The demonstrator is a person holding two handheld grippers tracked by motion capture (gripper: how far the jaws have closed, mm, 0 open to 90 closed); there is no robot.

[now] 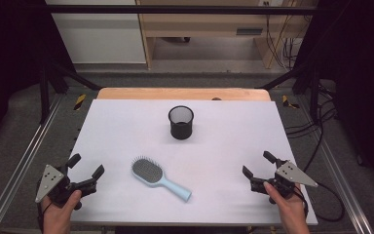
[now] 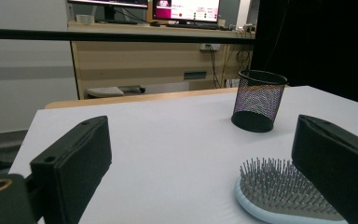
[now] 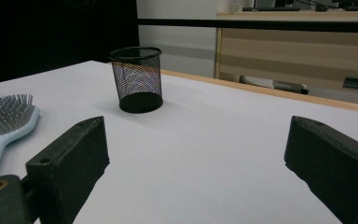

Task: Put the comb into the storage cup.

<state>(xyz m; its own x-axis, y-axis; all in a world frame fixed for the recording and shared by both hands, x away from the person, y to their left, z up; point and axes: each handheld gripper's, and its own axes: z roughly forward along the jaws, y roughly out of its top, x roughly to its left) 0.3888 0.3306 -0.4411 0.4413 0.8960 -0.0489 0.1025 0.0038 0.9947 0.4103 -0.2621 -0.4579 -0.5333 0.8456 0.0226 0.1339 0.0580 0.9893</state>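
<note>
From above, the pale blue hairbrush [image 1: 158, 177] lies bristles up on the white table [image 1: 224, 146], nearer the person than the black mesh cup [image 1: 181, 122]. The left gripper [image 1: 85, 168] and right gripper [image 1: 257, 164] flank the hairbrush, both 2-jaw claws spread with nothing between them. The left gripper view adds monitors behind the mesh cup [image 2: 258, 101]

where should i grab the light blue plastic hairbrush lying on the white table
Grip the light blue plastic hairbrush by its narrow handle, jaws across its width, coming from above. It lies flat, bristles up, handle pointing toward the right gripper, whose jaws stand open.
</note>
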